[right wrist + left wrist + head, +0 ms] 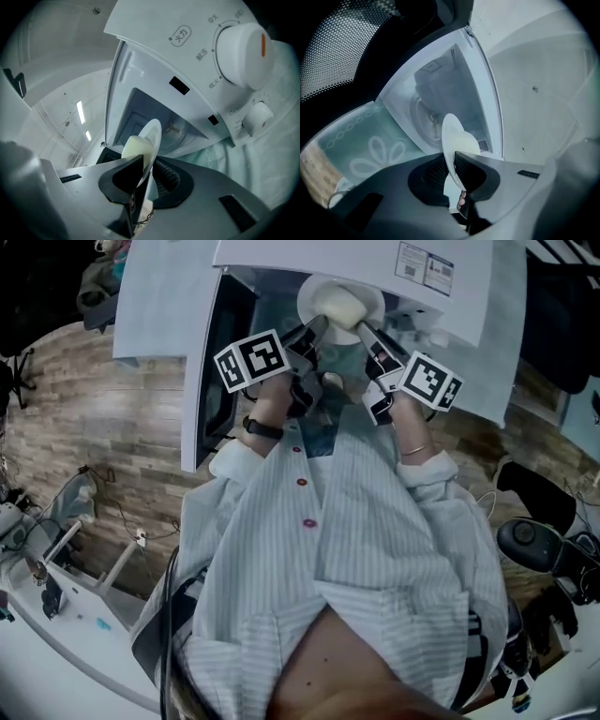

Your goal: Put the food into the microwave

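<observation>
A white plate (323, 298) carries a pale cream bun (341, 308). Both grippers hold it by opposite rims at the mouth of the open white microwave (441, 277). My left gripper (317, 327) is shut on the plate's left rim; in the left gripper view the plate (451, 140) stands edge-on between the jaws, with the cavity and its glass turntable (423, 117) straight ahead. My right gripper (364, 331) is shut on the right rim; in the right gripper view the plate (151, 140) and bun (136, 146) sit in front of the cavity.
The microwave door (157, 296) swings open to the left; its dotted window (342, 42) fills the upper left of the left gripper view. The control panel with a large white dial (241, 56) and a smaller knob (257, 117) lies right of the opening. A floral cloth (365, 140) covers the surface below.
</observation>
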Available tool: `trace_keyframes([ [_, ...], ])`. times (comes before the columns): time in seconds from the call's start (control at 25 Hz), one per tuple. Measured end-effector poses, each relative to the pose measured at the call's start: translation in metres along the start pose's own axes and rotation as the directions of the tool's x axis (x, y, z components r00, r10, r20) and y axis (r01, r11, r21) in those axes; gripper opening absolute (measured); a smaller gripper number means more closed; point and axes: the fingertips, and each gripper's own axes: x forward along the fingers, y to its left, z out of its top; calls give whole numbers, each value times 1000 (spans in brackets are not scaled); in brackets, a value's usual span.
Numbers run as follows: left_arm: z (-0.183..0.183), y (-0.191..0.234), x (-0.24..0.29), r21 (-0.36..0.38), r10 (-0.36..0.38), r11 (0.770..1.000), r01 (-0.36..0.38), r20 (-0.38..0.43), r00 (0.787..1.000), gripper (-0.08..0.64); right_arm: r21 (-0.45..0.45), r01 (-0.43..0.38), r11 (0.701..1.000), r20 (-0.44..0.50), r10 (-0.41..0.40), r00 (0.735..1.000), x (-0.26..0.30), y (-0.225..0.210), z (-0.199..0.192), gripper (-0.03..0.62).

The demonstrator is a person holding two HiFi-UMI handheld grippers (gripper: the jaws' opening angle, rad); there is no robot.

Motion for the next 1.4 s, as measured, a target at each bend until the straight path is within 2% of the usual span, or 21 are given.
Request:
trace_keyframes([
  [0.32,0,5,7,32,1,999,-1,-5,1000,35,5,23,1000,17,-23,1000,4,-10,0,66],
  [0.76,-4,29,19,44,32,999,-31,-15,999,41,-24,70,997,-12,-70,997,16,-34,-7,75],
  [1.0,8,50,26,57,60,997,-60,7,998,45,-70,95,993,-25,-96,995,40,-44,-8,84],
  [1.4,24,68,40,93,90,991,-93,35,995,54,-89,113,990,24,-111,994,63,-56,-1,92],
])
